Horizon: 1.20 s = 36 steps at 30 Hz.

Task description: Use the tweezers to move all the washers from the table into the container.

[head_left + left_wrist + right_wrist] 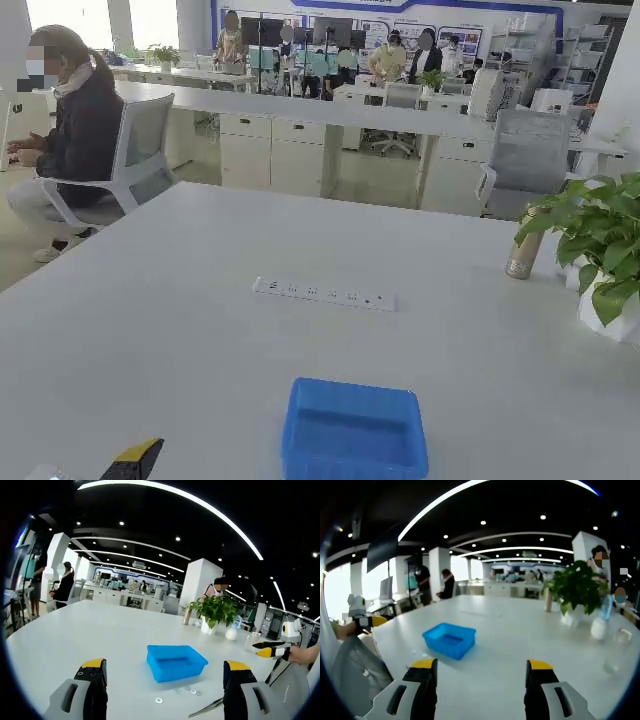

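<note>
Open-plan office, long white desks (330,112), mesh swivel chairs (146,130), potted plant (600,235), seated person (78,125), ceiling spotlights (177,538)

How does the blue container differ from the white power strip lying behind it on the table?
The blue container is a bright, roughly square open tray with raised walls; the power strip is white, long, narrow and flat. The container sits nearer the person, the power strip farther back. The container looks empty; the strip's top carries a row of sockets. Both rest flat on the white table.
</note>
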Available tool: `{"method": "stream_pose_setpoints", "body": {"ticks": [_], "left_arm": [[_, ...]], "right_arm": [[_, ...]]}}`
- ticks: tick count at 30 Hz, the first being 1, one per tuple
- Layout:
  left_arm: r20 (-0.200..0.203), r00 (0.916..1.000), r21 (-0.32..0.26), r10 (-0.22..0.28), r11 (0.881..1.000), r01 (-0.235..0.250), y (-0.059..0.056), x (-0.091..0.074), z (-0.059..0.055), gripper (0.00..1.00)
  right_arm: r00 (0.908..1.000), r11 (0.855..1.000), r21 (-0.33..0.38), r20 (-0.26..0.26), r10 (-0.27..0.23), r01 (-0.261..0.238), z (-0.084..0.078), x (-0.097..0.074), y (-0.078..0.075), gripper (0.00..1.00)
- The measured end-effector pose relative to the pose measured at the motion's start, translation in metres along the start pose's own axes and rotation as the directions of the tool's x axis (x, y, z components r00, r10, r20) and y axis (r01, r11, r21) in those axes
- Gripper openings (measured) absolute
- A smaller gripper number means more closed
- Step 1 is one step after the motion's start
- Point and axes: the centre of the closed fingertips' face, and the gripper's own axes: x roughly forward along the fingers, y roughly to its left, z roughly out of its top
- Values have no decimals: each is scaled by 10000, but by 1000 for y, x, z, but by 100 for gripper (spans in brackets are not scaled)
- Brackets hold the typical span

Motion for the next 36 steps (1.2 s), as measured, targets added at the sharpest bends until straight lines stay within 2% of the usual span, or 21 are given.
{"method": "stream_pose_setpoints", "body": {"ticks": [36], "left_arm": [[-281,9994,117,187,9998,-183,5,0,-6,97]], "right_arm": [[9999,9999,51,-35,-119,119,-1,-1,-2,68]]}}
